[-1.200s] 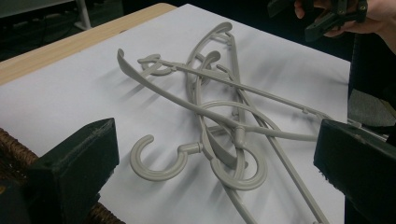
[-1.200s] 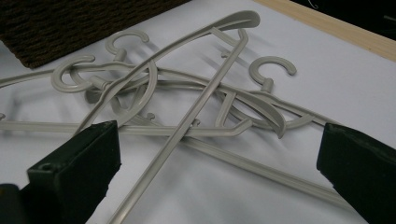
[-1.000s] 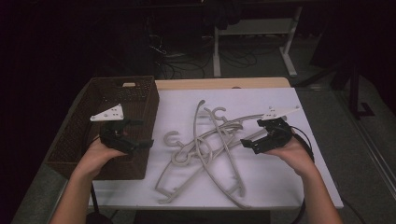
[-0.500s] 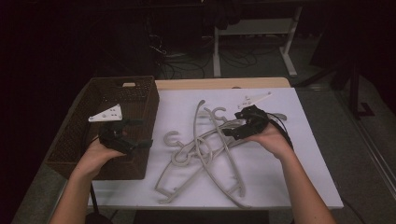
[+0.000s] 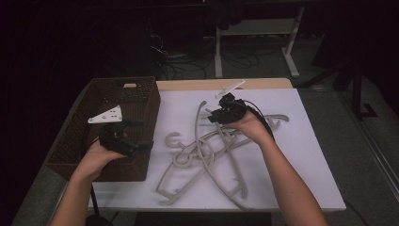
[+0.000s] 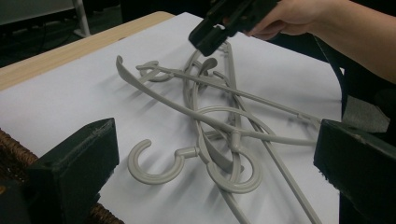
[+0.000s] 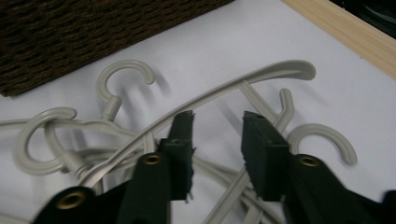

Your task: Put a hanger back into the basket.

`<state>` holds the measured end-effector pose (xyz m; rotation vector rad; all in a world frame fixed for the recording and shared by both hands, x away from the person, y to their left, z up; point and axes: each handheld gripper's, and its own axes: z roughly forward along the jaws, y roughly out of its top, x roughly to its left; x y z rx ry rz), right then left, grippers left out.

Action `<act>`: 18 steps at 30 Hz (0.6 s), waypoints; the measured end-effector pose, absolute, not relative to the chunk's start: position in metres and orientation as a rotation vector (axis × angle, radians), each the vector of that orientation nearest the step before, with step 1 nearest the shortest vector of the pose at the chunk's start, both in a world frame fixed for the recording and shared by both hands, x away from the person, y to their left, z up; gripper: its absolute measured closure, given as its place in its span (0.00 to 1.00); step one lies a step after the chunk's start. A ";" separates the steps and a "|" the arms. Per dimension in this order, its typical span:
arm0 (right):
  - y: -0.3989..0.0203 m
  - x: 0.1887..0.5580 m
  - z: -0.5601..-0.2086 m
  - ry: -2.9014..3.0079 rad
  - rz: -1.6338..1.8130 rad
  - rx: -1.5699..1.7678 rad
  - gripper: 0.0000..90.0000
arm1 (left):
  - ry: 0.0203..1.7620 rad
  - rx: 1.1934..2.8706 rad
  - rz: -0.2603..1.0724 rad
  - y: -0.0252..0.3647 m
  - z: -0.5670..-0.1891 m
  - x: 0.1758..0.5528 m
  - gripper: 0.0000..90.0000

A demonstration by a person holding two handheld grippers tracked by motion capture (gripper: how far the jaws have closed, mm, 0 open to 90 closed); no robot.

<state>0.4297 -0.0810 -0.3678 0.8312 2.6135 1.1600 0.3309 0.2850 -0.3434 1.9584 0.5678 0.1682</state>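
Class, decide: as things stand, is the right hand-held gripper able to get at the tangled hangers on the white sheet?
Probably yes: the right hand-held gripper hovers just above the hangers, jaws narrowly parted, nothing between them.

The person's left forearm is coming up from the lower left of the high view, and the left hand [image 5: 96, 157] is gripping the left gripper [image 5: 134, 135], which is pointing to the right. In the left gripper view its two black jaws are standing wide apart with nothing between them. The right forearm is reaching in from the lower right, angled up and leftward, and the right hand [image 5: 250, 125] is wrapping around the right gripper [image 5: 210, 117], which is aiming left and downward. Its jaws have just been closing; in the right gripper view they are standing a narrow gap apart, their pads pressing on nothing.
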 end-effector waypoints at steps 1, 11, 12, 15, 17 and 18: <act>-0.074 0.435 -0.368 2.626 1.155 0.828 0.89 | 0.565 1.958 0.171 0.285 -0.343 0.330 0.00; -0.025 0.467 -0.377 2.704 1.067 0.756 0.99 | 0.567 1.952 0.169 0.286 -0.343 0.331 0.00; -0.020 0.470 -0.379 2.703 1.058 0.755 0.99 | 0.566 1.952 0.170 0.286 -0.343 0.330 0.00; -0.008 0.478 -0.385 2.703 1.031 0.769 0.99 | 0.565 1.953 0.171 0.285 -0.343 0.330 0.00; 0.000 0.483 -0.391 2.709 1.015 0.779 0.99 | 0.566 1.953 0.171 0.285 -0.343 0.330 0.00; 0.005 0.486 -0.393 2.713 1.000 0.780 0.99 | 0.566 1.952 0.171 0.285 -0.343 0.330 0.00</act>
